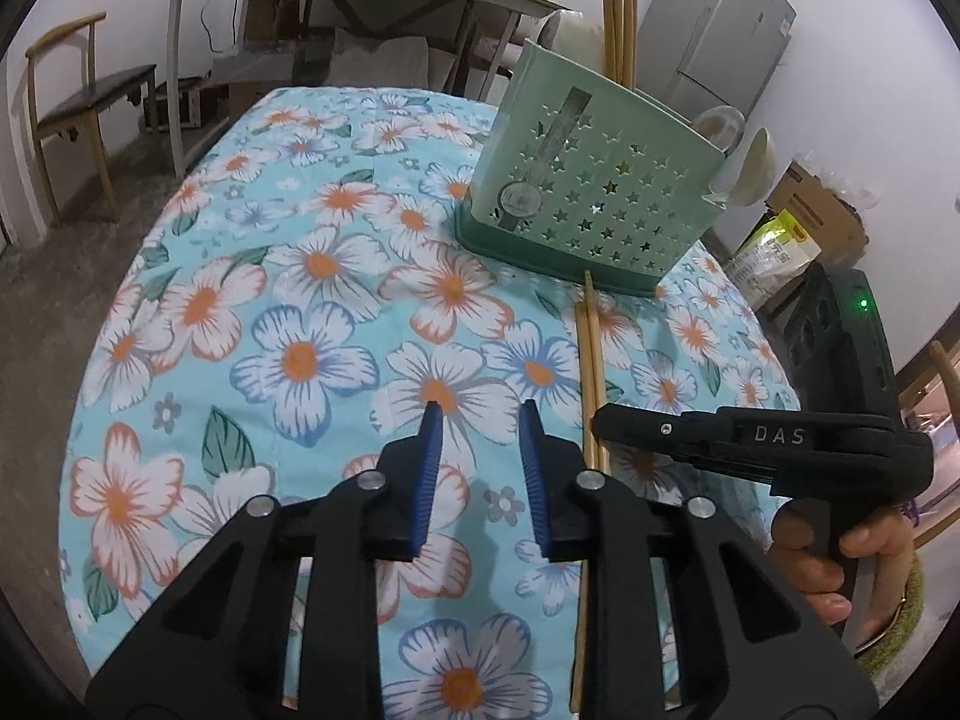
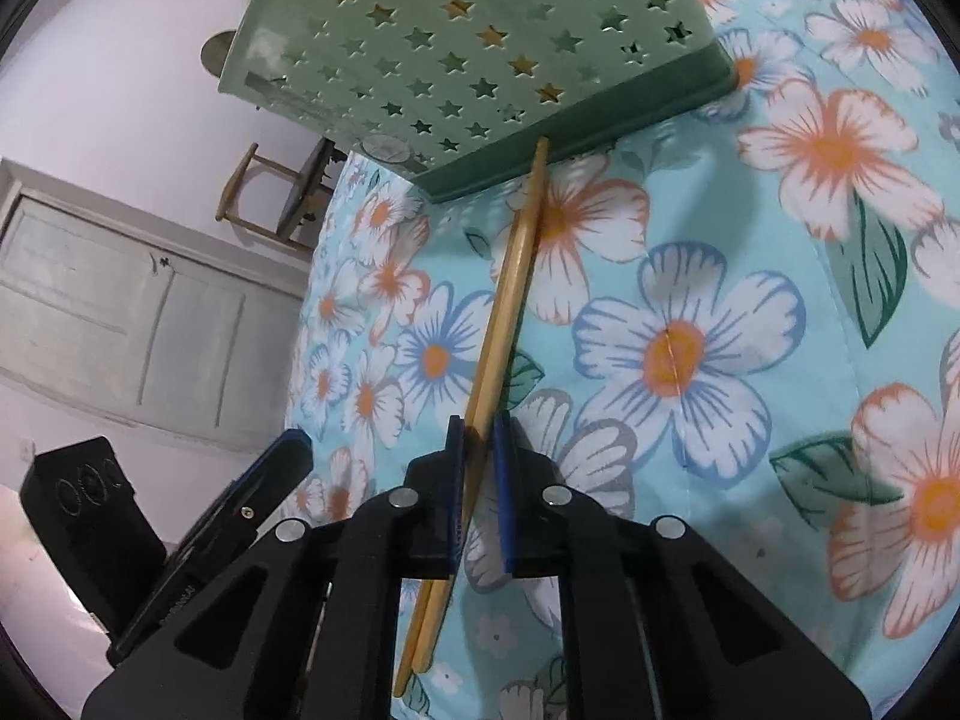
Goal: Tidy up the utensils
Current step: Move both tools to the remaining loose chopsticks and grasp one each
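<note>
Right tongs (image 2: 477, 420) closed on a pair of chopsticks (image 2: 510, 276) lying on the desk (image 2: 750, 228); left tongs (image 1: 480, 411) empty.

The chopsticks lie side by side on the flowered cloth of the desk, their far ends touching the dark green base of the utensil holder (image 2: 480, 54); the blue pads of the right tongs press on them near their middle, the near ends running on under the gripper; from the left wrist view the right tongs (image 1: 600, 429) reach in from the right, a hand (image 1: 840, 564) around the handle; the left tongs hover over the cloth just beside the chopsticks (image 1: 591, 360), pads narrowly apart with nothing between them; the pale green, star-punched holder (image 1: 588, 180) stands upright at the far side of the desk, more chopsticks (image 1: 618, 18) and spoons (image 1: 738, 162) sticking out of its top.
</note>
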Tool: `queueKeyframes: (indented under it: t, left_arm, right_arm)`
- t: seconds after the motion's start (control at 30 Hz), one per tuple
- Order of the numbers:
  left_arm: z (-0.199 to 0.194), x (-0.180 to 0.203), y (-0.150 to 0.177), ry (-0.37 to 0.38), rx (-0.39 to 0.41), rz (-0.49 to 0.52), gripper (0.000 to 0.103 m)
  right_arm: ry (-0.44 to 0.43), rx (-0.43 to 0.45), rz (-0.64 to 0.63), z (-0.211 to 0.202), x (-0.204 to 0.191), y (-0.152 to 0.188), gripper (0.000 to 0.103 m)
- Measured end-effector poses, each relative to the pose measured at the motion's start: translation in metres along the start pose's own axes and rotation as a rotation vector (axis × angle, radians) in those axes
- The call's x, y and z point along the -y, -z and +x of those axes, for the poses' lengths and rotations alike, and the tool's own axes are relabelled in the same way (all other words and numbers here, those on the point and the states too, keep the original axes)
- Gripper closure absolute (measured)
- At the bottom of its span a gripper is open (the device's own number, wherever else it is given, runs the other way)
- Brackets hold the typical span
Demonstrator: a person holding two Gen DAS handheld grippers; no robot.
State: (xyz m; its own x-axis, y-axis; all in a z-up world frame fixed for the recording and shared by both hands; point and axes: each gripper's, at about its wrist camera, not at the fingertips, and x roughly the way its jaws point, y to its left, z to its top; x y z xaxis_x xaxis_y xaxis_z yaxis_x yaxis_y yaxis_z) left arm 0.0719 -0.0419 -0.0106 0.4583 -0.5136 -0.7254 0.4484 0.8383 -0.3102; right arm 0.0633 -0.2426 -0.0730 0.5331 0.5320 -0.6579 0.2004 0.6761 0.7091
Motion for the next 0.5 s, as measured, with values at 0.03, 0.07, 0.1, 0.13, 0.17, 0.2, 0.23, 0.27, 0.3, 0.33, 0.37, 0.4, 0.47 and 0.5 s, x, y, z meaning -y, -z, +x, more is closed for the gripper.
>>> queueKeyframes:
  t: [0.03,0.07,0.1,0.13,0.17,0.2,0.23,0.27,0.3,0.33,0.37,0.4,0.47,0.5]
  left_arm:
    - [0.0,0.0,0.0,0.005,-0.002,-0.003,0.08]
    - [0.0,0.0,0.001,0.009,-0.005,-0.006,0.08]
    - [0.001,0.001,0.001,0.015,-0.009,-0.007,0.08]
    - [0.001,0.002,0.001,0.02,-0.013,-0.009,0.08]
    - [0.002,0.003,0.001,0.028,-0.02,-0.011,0.08]
    - [0.004,0.005,0.002,0.038,-0.029,-0.011,0.08]
    - [0.006,0.007,0.002,0.048,-0.039,-0.007,0.08]
    - [0.008,0.01,0.003,0.058,-0.052,0.001,0.08]
    - [0.011,0.014,0.003,0.069,-0.069,0.013,0.08]
    - [0.013,0.018,0.005,0.08,-0.084,0.025,0.08]
    - [0.018,0.023,0.006,0.091,-0.108,0.044,0.08]
    - [0.022,0.028,0.008,0.092,-0.127,0.059,0.08]
    - [0.03,0.035,0.011,0.088,-0.153,0.083,0.08]
    - [0.035,0.04,0.014,0.074,-0.167,0.1,0.08]
  right_arm:
    - [-0.007,0.004,0.003,-0.003,0.0,0.0,0.094]
    - [-0.009,0.006,0.005,-0.004,0.001,0.0,0.094]
    - [-0.013,0.01,0.008,-0.006,0.002,0.001,0.094]
    - [-0.015,0.011,0.012,-0.009,0.003,0.001,0.095]
    - [-0.017,0.013,0.016,-0.011,0.005,0.0,0.095]
    - [-0.016,0.017,0.02,-0.015,0.007,0.001,0.095]
    - [-0.013,0.019,0.021,-0.017,0.009,0.001,0.096]
    - [-0.007,0.023,0.023,-0.021,0.011,0.0,0.096]
    - [0.003,0.029,0.024,-0.026,0.015,0.001,0.096]
    - [0.013,0.034,0.025,-0.029,0.018,0.001,0.096]
    - [0.021,0.038,0.027,-0.033,0.021,0.001,0.096]
    - [0.032,0.044,0.03,-0.038,0.025,0.002,0.096]
    - [0.044,0.053,0.037,-0.043,0.03,0.003,0.096]
    - [0.046,0.054,0.038,-0.045,0.032,0.004,0.096]
